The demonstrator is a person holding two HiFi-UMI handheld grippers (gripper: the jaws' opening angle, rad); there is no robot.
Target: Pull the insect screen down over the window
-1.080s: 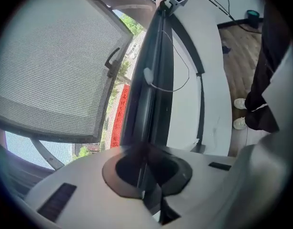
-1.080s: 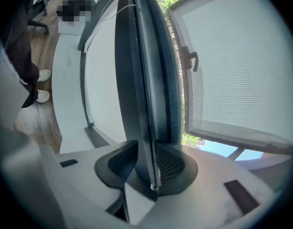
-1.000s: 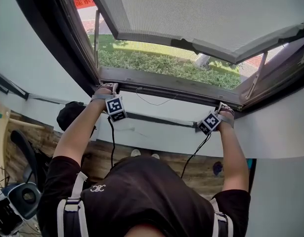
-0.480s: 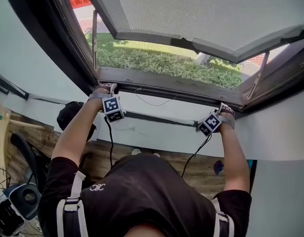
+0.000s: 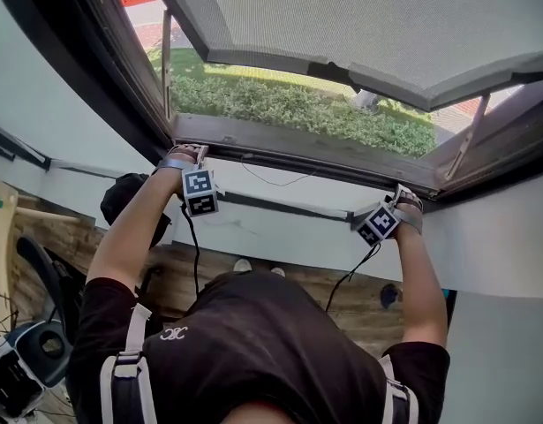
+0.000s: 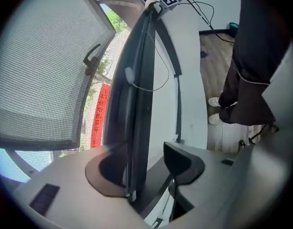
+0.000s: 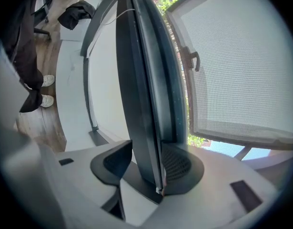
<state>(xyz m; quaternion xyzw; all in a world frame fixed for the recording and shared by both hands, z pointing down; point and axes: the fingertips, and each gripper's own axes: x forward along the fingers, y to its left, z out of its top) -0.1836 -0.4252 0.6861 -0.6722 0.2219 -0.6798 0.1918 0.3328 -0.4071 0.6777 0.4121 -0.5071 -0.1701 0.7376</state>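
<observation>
Both your left gripper and right gripper have just opened their fingers wide around the insect screen's slim dark rigid bar, down at the lower window frame; it is likely light and stiff, best held near both ends.

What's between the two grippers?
Head view: a dark bar runs from the left gripper to the right gripper, a thin cord drooping under it. Both grippers' jaws have just been opening, the bar between them.
</observation>
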